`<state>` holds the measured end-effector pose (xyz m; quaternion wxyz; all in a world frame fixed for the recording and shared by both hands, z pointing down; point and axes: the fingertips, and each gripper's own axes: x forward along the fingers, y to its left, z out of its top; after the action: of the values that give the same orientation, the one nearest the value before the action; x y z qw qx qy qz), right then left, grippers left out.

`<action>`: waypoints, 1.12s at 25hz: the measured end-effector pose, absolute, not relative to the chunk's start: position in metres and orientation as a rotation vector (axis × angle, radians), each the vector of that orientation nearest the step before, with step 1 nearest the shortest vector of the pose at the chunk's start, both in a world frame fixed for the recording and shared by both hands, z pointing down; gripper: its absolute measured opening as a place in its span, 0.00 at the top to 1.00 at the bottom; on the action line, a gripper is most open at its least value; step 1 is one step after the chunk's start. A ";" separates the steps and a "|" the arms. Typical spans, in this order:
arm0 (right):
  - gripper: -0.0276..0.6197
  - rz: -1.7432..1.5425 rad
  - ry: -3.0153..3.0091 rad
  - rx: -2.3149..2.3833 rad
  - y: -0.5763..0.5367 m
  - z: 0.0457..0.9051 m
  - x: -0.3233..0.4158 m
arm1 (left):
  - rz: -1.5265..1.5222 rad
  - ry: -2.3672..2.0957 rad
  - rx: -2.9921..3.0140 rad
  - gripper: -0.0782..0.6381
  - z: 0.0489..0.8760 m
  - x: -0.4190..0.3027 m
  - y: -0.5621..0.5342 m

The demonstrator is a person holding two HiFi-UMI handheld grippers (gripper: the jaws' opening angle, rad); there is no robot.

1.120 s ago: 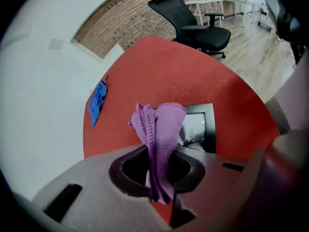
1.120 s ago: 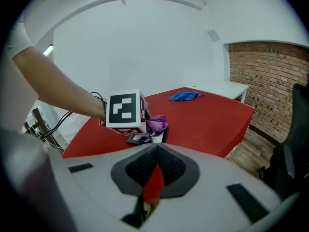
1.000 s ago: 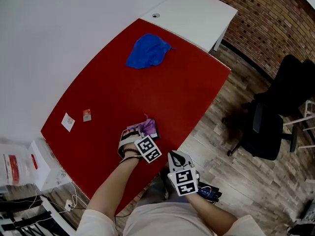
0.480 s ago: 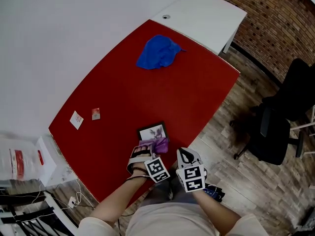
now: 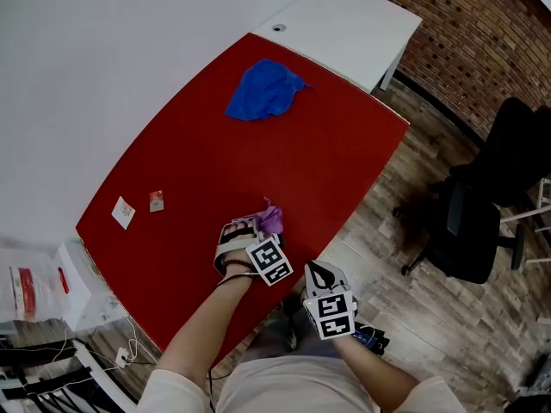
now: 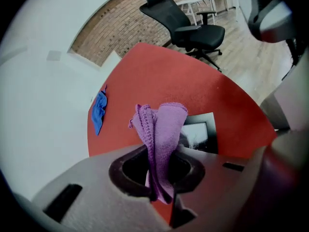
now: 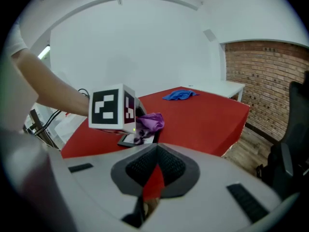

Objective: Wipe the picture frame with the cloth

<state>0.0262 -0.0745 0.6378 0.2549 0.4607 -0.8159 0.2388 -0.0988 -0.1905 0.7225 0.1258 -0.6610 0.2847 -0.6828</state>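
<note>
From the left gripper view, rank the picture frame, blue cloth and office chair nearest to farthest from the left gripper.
1. Picture frame, just ahead of the left gripper and its purple cloth.
2. Blue cloth, across the table, left.
3. Office chair, on the floor beyond the table.

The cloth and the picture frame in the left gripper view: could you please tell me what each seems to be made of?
The cloth looks like soft purple microfibre or terry, matte; a fine looped, knit-like texture shows and it folds limply. The frame has a smooth black border, fairly matte, probably plastic or painted wood; the look cannot settle which.
</note>
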 end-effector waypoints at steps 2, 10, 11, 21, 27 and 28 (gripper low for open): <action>0.95 0.655 -2.210 1.251 -0.071 0.640 0.030 | -2.017 0.812 -1.905 0.81 0.729 -0.097 -0.194; 0.95 0.673 -2.205 1.290 -0.072 0.645 0.046 | -2.004 0.690 -1.899 0.81 0.733 -0.080 -0.151; 0.95 0.678 -2.207 1.289 -0.073 0.645 0.046 | -2.000 0.676 -1.905 0.81 0.733 -0.077 -0.142; 0.95 0.667 -2.221 1.286 -0.074 0.643 0.043 | -1.965 0.636 -1.908 0.81 0.734 -0.067 -0.095; 0.95 0.626 -2.237 1.266 -0.067 0.629 0.042 | -1.717 1.077 -2.333 0.81 0.691 -0.061 -0.098; 0.95 0.619 -2.245 1.258 -0.064 0.624 0.042 | -1.626 1.161 -2.415 0.81 0.674 -0.059 -0.092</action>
<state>0.0420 -0.0640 0.6237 0.2448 0.4608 -0.8224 0.2266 -0.0594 -0.0922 0.6740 0.0036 -0.7706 0.3702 -0.5187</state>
